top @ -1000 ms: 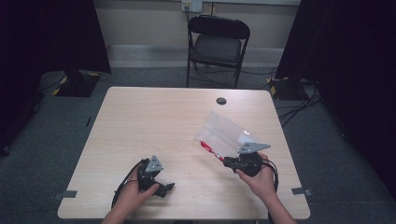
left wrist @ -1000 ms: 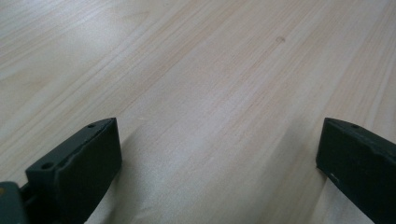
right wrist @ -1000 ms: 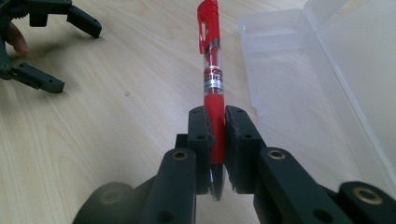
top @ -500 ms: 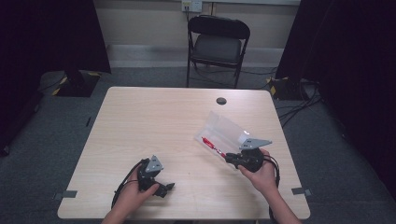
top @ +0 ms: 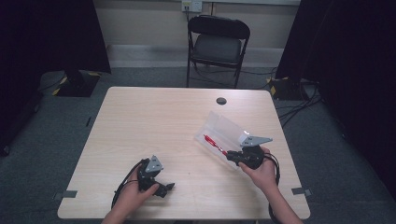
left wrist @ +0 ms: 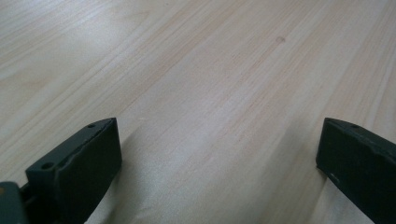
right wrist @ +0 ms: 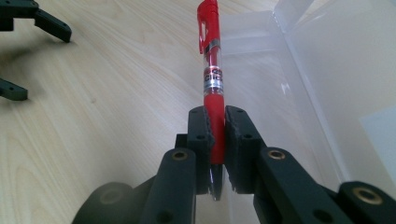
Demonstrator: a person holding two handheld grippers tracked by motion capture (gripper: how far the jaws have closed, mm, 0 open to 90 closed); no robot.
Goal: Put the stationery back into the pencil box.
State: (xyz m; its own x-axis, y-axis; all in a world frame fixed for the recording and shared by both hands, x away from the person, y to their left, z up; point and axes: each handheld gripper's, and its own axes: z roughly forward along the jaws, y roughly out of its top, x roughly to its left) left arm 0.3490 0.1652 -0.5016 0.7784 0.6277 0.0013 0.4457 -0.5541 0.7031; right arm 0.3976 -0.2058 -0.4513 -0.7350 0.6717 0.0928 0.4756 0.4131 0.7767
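The right gripper point(right wrist: 216, 135) is clamping a red pen point(right wrist: 212, 70) between its jaws; the pen's long axis is running straight out beyond the fingertips, clip end farthest, over the clear plastic case point(right wrist: 327, 93) lying open just beyond. The left gripper point(top: 163, 187) is resting with jaws wide apart, bare light wooden table point(left wrist: 210, 70) between them. Beyond the table, a black folding chair point(top: 218, 44) is standing against the wall.

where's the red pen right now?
The red pen is clamped in the right claw at the table's right side, its clip end over the near edge of the clear plastic case.
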